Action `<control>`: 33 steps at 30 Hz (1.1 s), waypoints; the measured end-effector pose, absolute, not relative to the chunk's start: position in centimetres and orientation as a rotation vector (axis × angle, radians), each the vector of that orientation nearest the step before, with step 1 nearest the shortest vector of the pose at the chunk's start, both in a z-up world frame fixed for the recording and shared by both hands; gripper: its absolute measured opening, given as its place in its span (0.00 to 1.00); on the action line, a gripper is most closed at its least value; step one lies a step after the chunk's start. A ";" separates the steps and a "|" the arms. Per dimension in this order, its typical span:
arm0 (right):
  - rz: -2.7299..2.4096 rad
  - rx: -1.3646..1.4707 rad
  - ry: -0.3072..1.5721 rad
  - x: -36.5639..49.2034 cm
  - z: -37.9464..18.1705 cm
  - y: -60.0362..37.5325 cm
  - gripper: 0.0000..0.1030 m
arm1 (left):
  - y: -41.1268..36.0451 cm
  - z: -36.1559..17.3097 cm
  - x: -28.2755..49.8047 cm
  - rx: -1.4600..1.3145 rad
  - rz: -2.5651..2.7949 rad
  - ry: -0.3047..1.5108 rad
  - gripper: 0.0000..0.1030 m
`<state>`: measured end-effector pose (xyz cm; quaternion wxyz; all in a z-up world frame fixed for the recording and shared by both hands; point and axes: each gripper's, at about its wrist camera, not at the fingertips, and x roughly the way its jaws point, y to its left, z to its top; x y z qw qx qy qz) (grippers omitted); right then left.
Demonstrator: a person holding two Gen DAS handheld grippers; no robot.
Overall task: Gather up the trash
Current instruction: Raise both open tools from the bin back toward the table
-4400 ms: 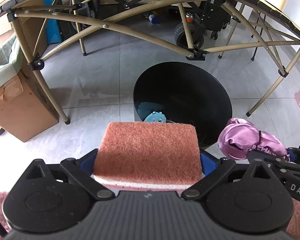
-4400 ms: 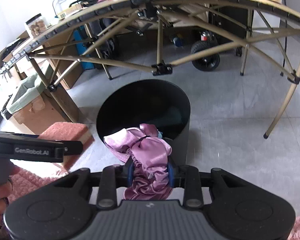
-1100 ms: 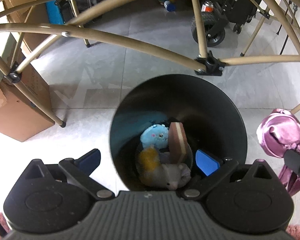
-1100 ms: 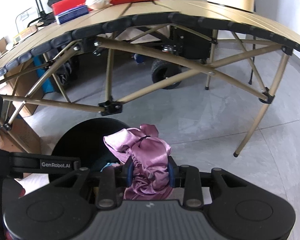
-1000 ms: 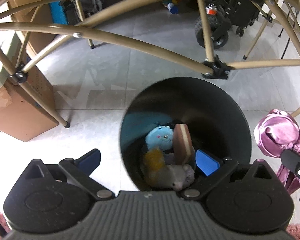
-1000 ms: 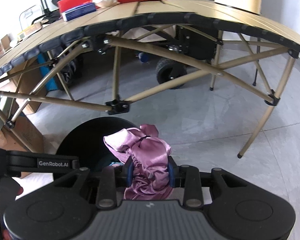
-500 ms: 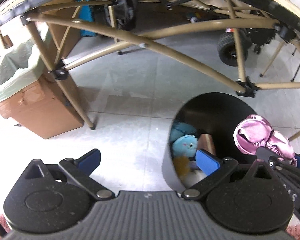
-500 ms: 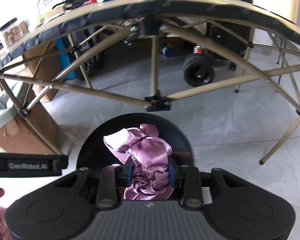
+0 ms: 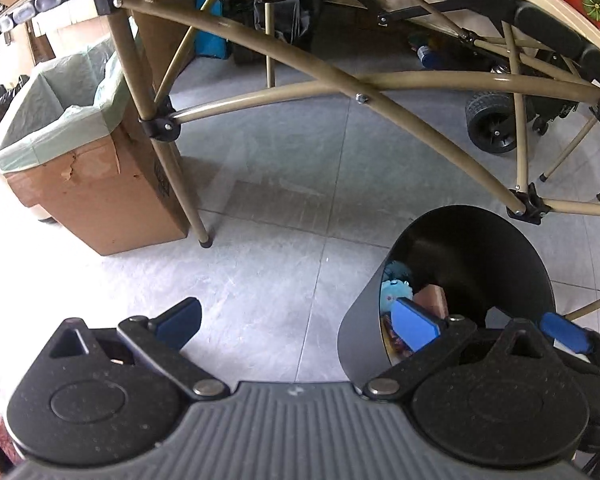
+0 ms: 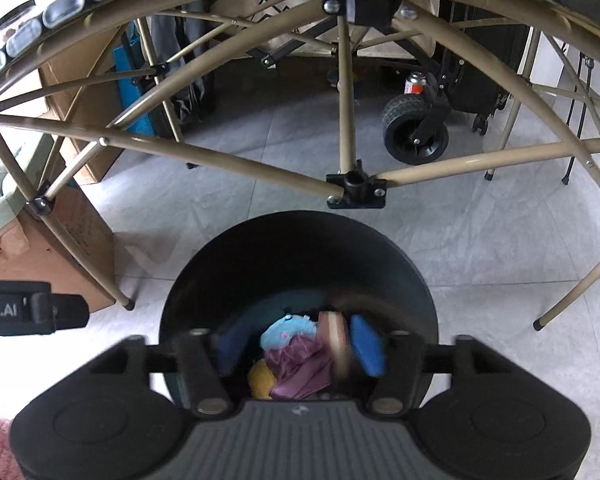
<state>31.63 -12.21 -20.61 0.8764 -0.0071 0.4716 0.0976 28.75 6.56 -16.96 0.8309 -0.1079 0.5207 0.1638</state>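
R gripper [image 10: 298, 346] over the round black plastic bin [image 10: 300, 240], jaws opening w/ nothing pinched; crumpled purple satin cloth [image 10: 300, 372] lies inside on the other trash. L gripper [image 9: 296, 322] wide open & empty, beside bin above grey tile floor [image 9: 280, 184]

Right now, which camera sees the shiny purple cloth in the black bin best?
The right wrist view. It looks straight down into the black bin, where the purple cloth lies among the other trash, below the opening right gripper. In the left wrist view the cloth cannot be made out.
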 end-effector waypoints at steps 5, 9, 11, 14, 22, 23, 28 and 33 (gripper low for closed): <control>0.206 -0.018 0.983 31.6 -20.6 -12.6 0.88 | 6.3 -16.9 28.8 -0.231 0.340 1.102 1.00; 0.216 -0.024 0.984 31.5 -20.5 -12.6 0.92 | 6.1 -16.9 28.9 -0.229 0.333 1.103 1.00; 0.220 -0.024 0.988 31.4 -20.5 -12.7 0.99 | 6.1 -16.9 28.9 -0.230 0.330 1.103 1.00; 0.223 -0.024 0.987 31.4 -20.4 -12.8 1.00 | 6.0 -16.8 28.9 -0.229 0.324 1.101 1.00; 0.224 -0.020 0.975 31.0 -20.0 -13.0 1.00 | 5.8 -16.5 28.7 -0.229 0.309 1.094 1.00; 0.227 -0.022 0.972 30.9 -19.9 -13.1 1.00 | 5.7 -16.4 28.7 -0.229 0.305 1.094 1.00; 0.240 -0.023 0.954 30.3 -18.9 -13.7 1.00 | 5.2 -15.7 28.3 -0.222 0.287 1.072 1.00; 0.242 -0.009 0.916 29.1 -17.0 -15.5 1.00 | 4.2 -14.6 27.3 -0.207 0.254 1.035 1.00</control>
